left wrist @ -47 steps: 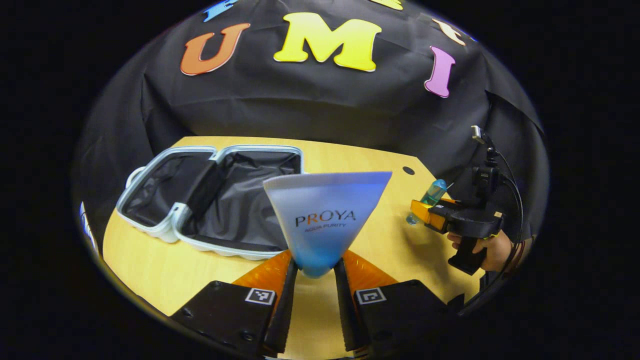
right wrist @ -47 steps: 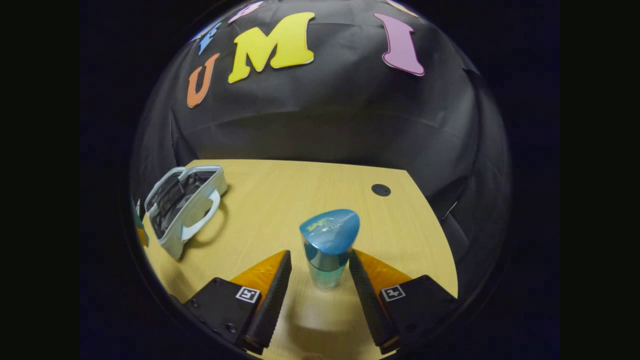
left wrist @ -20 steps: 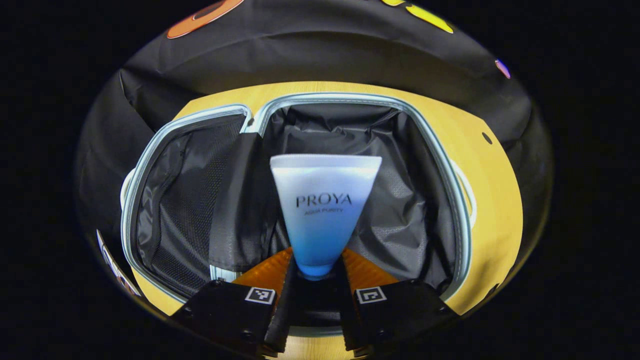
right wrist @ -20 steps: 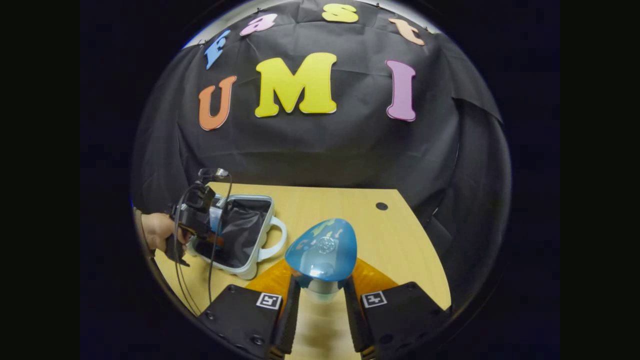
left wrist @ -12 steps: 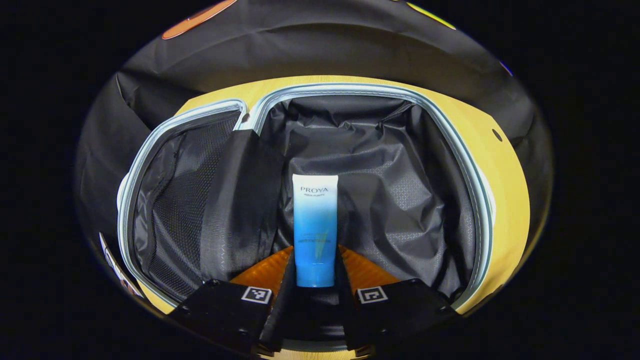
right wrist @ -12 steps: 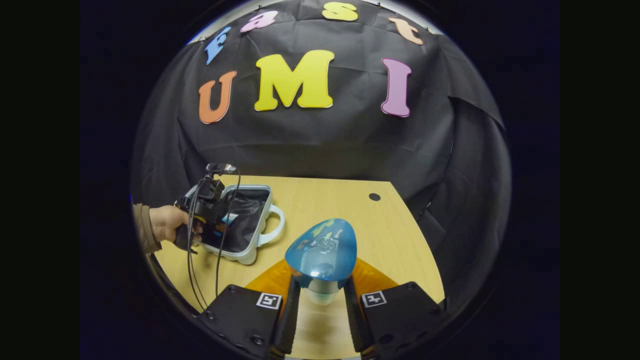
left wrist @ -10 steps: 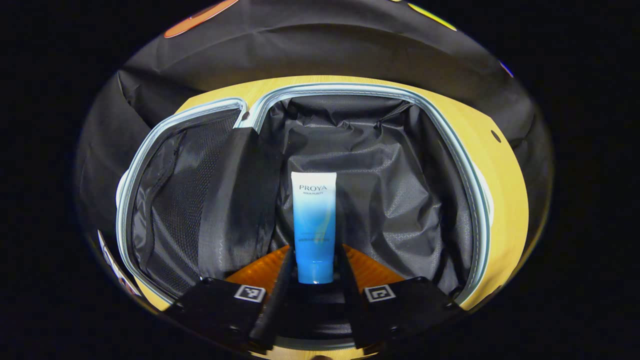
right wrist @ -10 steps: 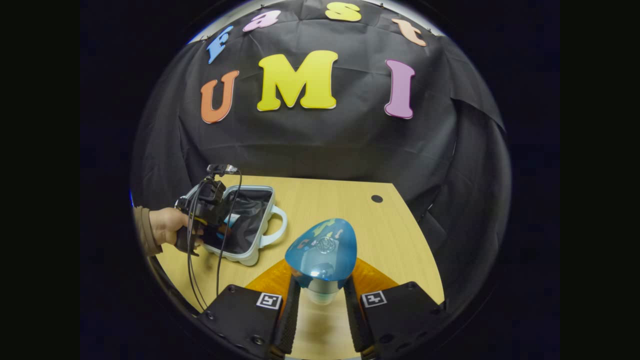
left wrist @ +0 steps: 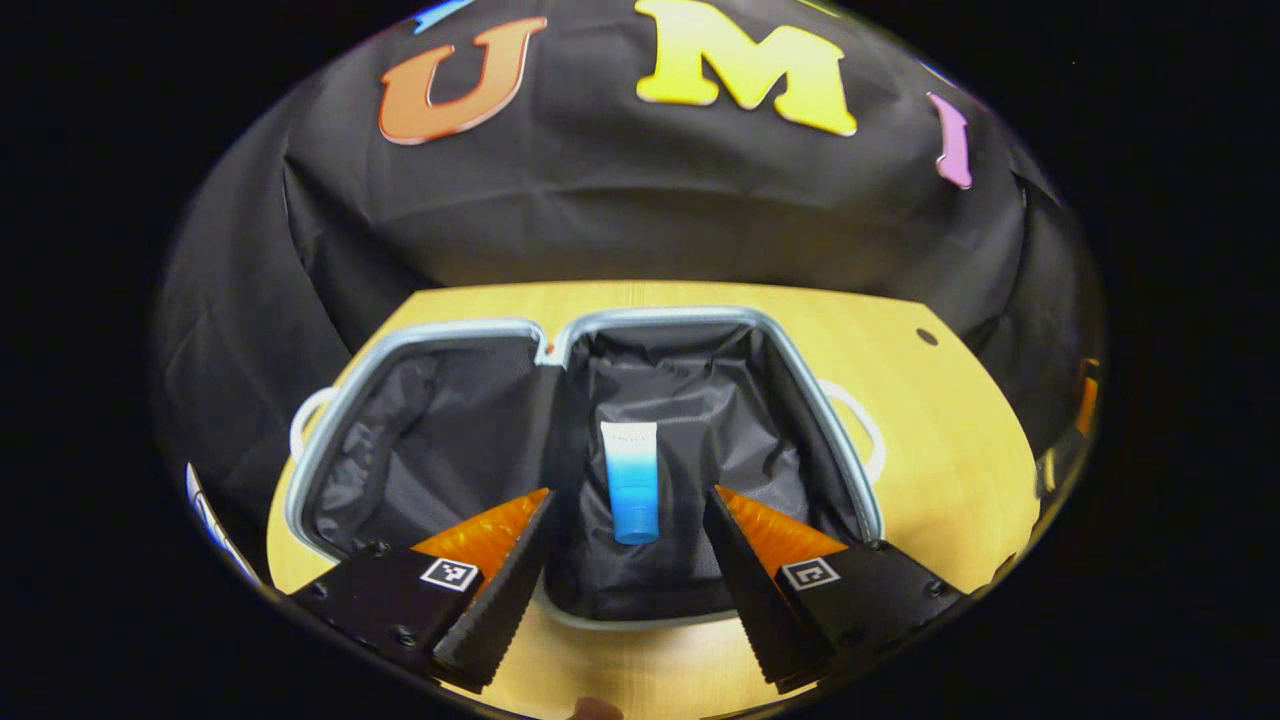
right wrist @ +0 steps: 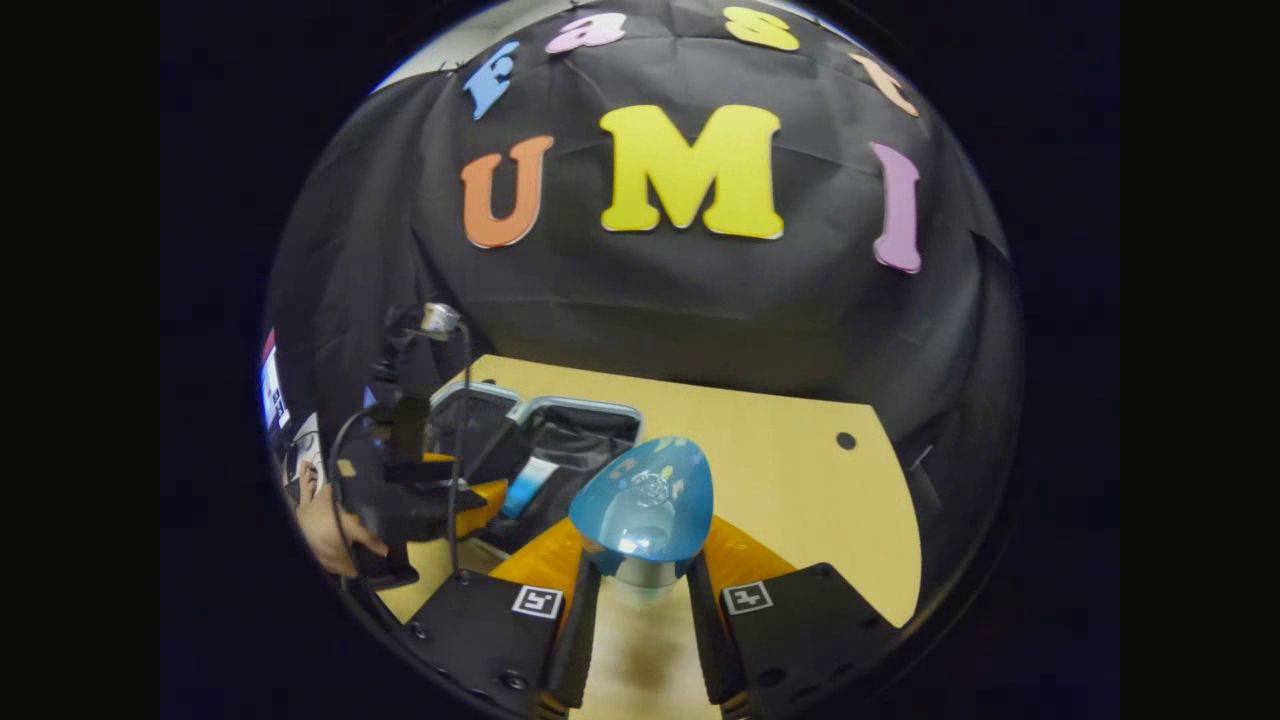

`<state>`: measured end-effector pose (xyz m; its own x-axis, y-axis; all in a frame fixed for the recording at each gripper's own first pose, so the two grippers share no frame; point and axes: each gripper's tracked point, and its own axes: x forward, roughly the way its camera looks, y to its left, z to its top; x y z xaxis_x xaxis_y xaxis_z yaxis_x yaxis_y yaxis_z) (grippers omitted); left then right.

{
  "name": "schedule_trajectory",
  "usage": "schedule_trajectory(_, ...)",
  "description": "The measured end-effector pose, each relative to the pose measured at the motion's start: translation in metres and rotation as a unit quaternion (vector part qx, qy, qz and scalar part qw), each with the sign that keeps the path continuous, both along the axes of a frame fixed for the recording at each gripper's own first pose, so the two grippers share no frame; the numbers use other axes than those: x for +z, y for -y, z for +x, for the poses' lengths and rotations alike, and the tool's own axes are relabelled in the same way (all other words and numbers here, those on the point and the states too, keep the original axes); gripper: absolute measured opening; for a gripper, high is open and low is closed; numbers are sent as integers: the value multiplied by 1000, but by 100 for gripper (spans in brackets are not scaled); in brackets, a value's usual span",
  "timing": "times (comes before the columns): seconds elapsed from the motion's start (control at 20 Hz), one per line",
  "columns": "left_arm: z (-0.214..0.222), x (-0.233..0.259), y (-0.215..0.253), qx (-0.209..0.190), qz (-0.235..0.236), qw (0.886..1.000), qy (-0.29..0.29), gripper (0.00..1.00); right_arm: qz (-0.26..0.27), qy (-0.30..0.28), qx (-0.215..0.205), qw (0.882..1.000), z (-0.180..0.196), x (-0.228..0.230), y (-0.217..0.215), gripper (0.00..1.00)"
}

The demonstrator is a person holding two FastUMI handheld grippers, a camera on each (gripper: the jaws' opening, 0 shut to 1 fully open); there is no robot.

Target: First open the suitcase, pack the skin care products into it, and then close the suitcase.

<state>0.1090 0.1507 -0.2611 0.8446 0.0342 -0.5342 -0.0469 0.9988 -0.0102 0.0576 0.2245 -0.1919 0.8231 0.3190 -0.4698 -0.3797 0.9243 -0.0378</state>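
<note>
Partly hidden bottle (right wrist: 640, 510), tube (left wrist: 631, 481) in suitcase (left wrist: 800, 400)

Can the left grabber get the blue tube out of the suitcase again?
Probably yes. The left gripper is open and the tube lies flat in the open suitcase, straight ahead between its fingers, uncovered.

A light yellow wooden table (left wrist: 930, 420) spans the middle of the left gripper view, with a small dark round hole (left wrist: 927, 337) at its upper right. A pale blue hard-shell suitcase (left wrist: 560, 345), opened flat, lies directly on it, centre-left.
</note>
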Motion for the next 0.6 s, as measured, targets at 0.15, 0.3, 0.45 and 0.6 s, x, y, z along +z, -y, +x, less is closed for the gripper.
schedule_trajectory(0.15, -36, 30, -27, 14, 40, 997, 68, 96, 1, -15, 25, 1000, 18, -20, -46, 41)
schedule_trajectory(0.3, -78, 40, -56, 27, 54, 995, 84, 98, -2, -42, 43, 998, 32, -50, -88, 41)
schedule_trajectory(0.45, -102, 41, -74, 37, 49, 993, 96, 98, -2, -75, 45, 996, 42, -88, -119, 41)
schedule_trajectory(0.6, -124, 29, -100, 52, 59, 994, 80, 98, -17, -123, 29, 992, 49, -134, -132, 41)
